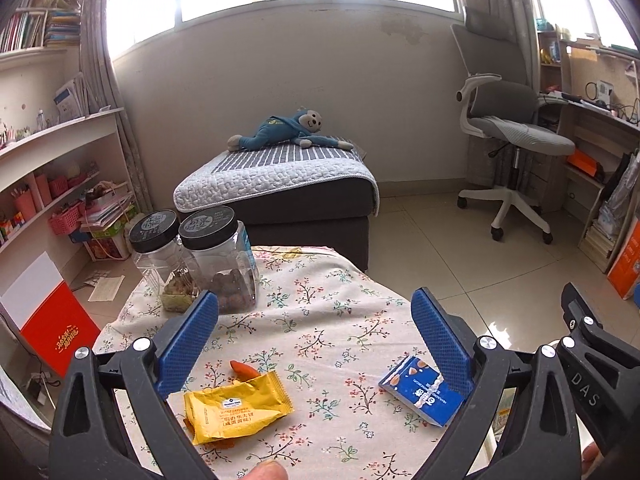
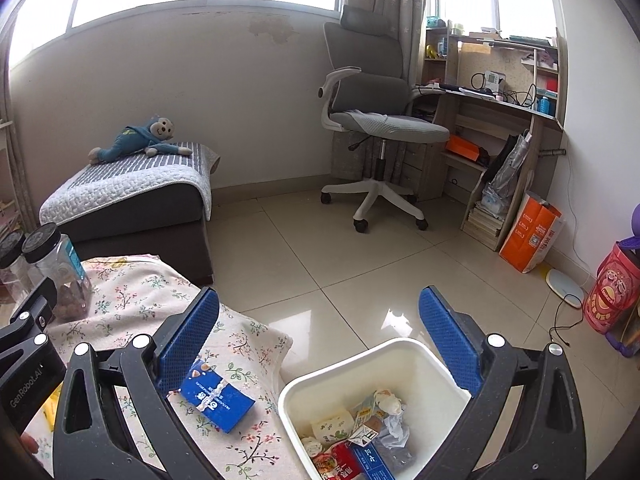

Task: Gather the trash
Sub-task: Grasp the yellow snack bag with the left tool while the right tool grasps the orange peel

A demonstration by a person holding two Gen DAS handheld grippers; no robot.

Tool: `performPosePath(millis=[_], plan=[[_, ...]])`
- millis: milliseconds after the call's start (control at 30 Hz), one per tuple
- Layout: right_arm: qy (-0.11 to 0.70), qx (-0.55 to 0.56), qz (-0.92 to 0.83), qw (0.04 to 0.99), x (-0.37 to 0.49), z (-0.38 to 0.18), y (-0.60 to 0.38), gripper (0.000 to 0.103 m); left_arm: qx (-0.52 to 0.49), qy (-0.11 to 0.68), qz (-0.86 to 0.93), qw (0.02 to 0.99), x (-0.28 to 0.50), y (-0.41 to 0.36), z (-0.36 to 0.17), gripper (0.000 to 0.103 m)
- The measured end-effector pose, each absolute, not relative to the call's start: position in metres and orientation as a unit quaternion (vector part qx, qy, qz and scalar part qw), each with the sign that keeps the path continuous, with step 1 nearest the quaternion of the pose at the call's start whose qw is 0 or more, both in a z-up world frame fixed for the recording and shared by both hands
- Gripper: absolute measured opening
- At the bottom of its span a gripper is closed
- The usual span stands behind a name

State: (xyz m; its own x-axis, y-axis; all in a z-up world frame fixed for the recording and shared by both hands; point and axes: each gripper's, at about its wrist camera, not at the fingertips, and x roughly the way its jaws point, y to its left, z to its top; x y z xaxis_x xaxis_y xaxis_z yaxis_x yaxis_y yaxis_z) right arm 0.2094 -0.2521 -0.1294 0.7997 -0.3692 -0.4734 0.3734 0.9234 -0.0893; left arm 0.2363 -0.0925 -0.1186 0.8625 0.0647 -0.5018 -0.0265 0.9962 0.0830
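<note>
A yellow snack wrapper lies on the floral tablecloth with a small orange scrap just behind it. A blue snack packet lies near the table's right edge; it also shows in the right wrist view. My left gripper is open and empty above the table, the wrapper below its left finger. My right gripper is open and empty over the white bin, which stands on the floor beside the table and holds several pieces of trash.
Two clear jars with black lids stand at the table's far left corner. A grey ottoman with a toy monkey is behind the table. An office chair and a desk stand at the right wall.
</note>
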Motion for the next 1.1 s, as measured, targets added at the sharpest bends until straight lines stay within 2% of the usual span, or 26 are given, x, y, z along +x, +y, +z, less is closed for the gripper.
performPosePath(millis=[100, 233, 400, 467, 667, 800, 833, 867, 900, 933, 1000, 1100], plan=[[0.251, -0.010, -0.184, 0.950, 0.215, -0.130, -0.235, 0.096, 0.033, 0.278, 0.037, 0.959, 0.243, -0.072, -0.126, 0.094], [0.265, -0.009, -0.166, 0.950, 0.221, -0.134, -0.222, 0.096, 0.057, 0.339, 0.056, 0.937, 0.268, -0.041, -0.152, 0.094], [0.286, -0.022, -0.154, 0.945, 0.232, -0.143, -0.208, 0.096, 0.117, 0.493, -0.044, 0.861, 0.311, -0.013, -0.213, 0.094], [0.297, -0.021, -0.150, 0.943, 0.237, -0.146, -0.204, 0.096, 0.138, 0.531, -0.088, 0.832, 0.318, -0.007, -0.234, 0.094], [0.324, -0.015, -0.144, 0.935, 0.248, -0.155, -0.201, 0.096, 0.222, 0.579, -0.173, 0.765, 0.329, -0.017, -0.276, 0.094], [0.345, -0.016, -0.134, 0.929, 0.255, -0.164, -0.195, 0.096, 0.301, 0.575, -0.166, 0.743, 0.322, -0.023, -0.299, 0.094], [0.349, -0.018, -0.130, 0.928, 0.257, -0.165, -0.192, 0.096, 0.302, 0.574, -0.165, 0.743, 0.320, -0.020, -0.300, 0.087], [0.352, -0.020, -0.126, 0.927, 0.258, -0.167, -0.188, 0.096, 0.285, 0.575, -0.174, 0.747, 0.318, -0.014, -0.298, 0.064], [0.355, -0.022, -0.121, 0.927, 0.260, -0.168, -0.184, 0.096, 0.259, 0.579, -0.181, 0.752, 0.316, -0.007, -0.294, 0.063], [0.358, -0.024, -0.115, 0.926, 0.261, -0.170, -0.180, 0.096, 0.232, 0.573, -0.183, 0.764, 0.315, 0.002, -0.287, 0.054], [0.366, -0.024, -0.100, 0.925, 0.265, -0.173, -0.169, 0.096, 0.182, 0.566, -0.186, 0.782, 0.310, 0.022, -0.274, 0.027], [0.384, -0.020, -0.061, 0.921, 0.273, -0.181, -0.148, 0.096, 0.124, 0.549, -0.174, 0.808, 0.297, 0.052, -0.253, 0.021]])
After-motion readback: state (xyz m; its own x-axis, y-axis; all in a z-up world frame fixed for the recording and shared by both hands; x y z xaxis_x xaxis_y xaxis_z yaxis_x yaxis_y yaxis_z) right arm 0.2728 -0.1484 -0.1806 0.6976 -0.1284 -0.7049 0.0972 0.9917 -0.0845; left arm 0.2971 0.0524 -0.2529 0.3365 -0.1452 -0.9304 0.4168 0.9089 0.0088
